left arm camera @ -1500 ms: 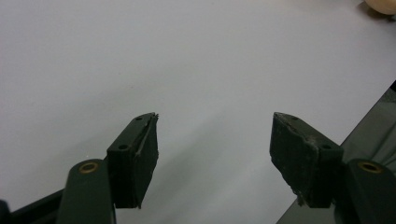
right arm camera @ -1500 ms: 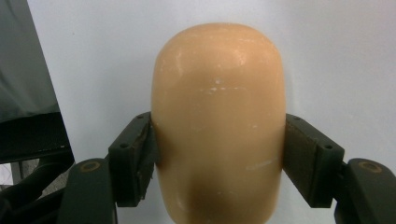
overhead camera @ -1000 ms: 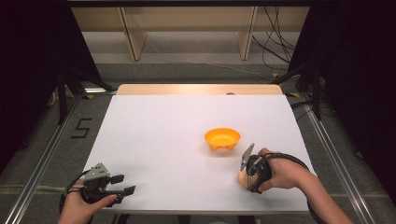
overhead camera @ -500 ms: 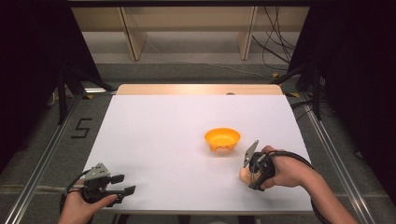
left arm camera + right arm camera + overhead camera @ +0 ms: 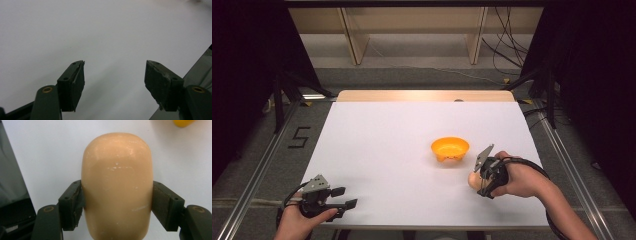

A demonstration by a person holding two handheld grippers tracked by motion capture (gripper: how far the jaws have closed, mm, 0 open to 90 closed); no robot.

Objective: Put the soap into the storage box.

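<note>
Item: peach-coloured egg-shaped piece (image 5: 117, 187), sitting between the jaws of the right gripper (image 5: 117, 202), both pads pressing its flanks, its rounded end projecting beyond the tips. Orange bowl (image 5: 450, 148) resting near, just beyond the tips, apart from the piece. White table (image 5: 382, 145) lying beneath. Left gripper (image 5: 113, 75) resting well apart at the near edge, jaws spread, gripping nothing.

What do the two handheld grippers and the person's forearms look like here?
Both the left gripper and the right gripper are black, each with a grey three-cornered plate on top and a dark cable trailing back. Close up, the jaws are dark green-black blocks with brass-coloured pivot rings and worn, chipped pads. The forearms are bare, with no sleeves.
</note>
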